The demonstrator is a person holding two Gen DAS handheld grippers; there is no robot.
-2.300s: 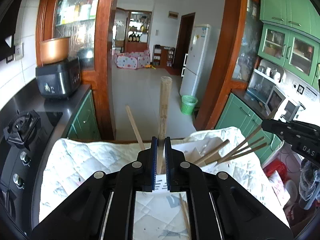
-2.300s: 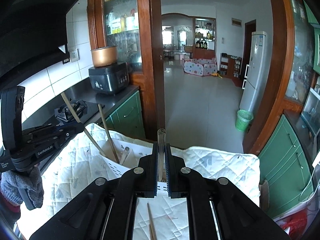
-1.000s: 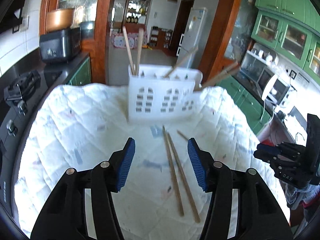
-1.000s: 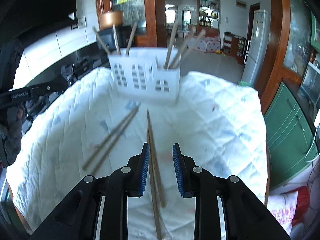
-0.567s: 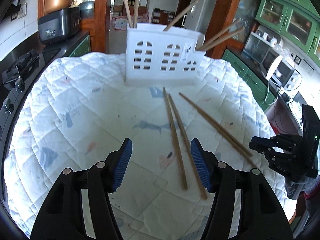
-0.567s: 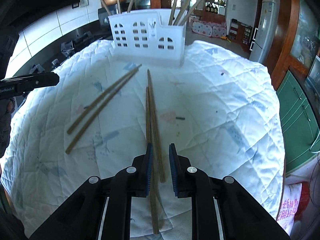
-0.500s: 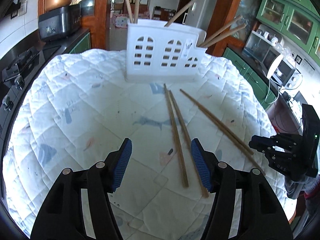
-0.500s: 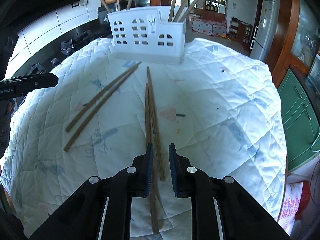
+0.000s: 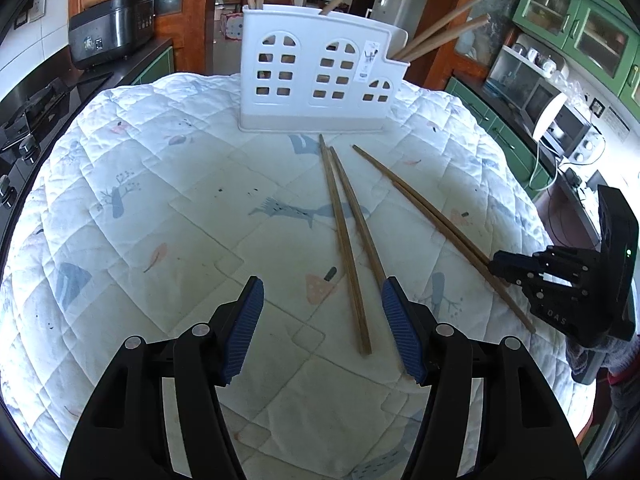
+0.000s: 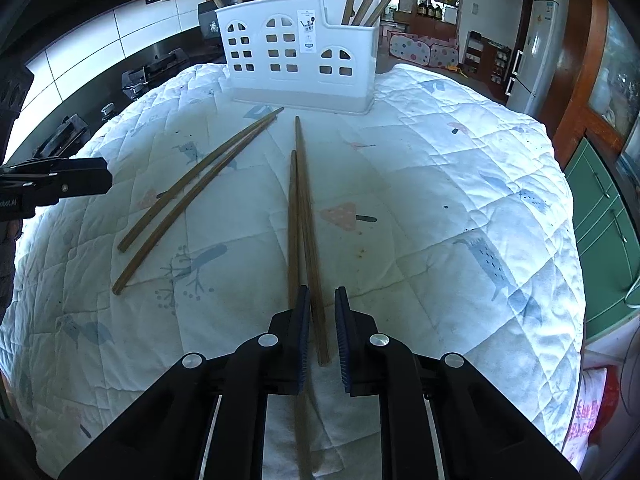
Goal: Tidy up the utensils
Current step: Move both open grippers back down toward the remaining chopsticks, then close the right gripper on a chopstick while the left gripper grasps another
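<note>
A white plastic utensil holder (image 9: 316, 76) stands at the far side of the quilted cloth, with several chopsticks upright in it; it also shows in the right wrist view (image 10: 300, 60). Two pairs of brown chopsticks lie on the cloth. One pair (image 9: 348, 240) lies just ahead of my left gripper (image 9: 322, 328), which is wide open and empty above the cloth. The other pair (image 10: 302, 216) runs between the fingers of my right gripper (image 10: 321, 332), which is slightly open, with one stick's near end between the pads. The first pair also shows at left in the right wrist view (image 10: 192, 192).
The white quilted cloth (image 9: 120, 184) covers a round table. A black stove (image 9: 24, 120) and a rice cooker (image 9: 108, 32) are on the counter at left. Green cabinets (image 9: 580, 40) are at right. A fridge (image 10: 536, 48) stands behind.
Both grippers let go of chopsticks into the holder, then drew back and down over the cloth. The left opened wide. The right has lowered around the near end of a chopstick pair.
</note>
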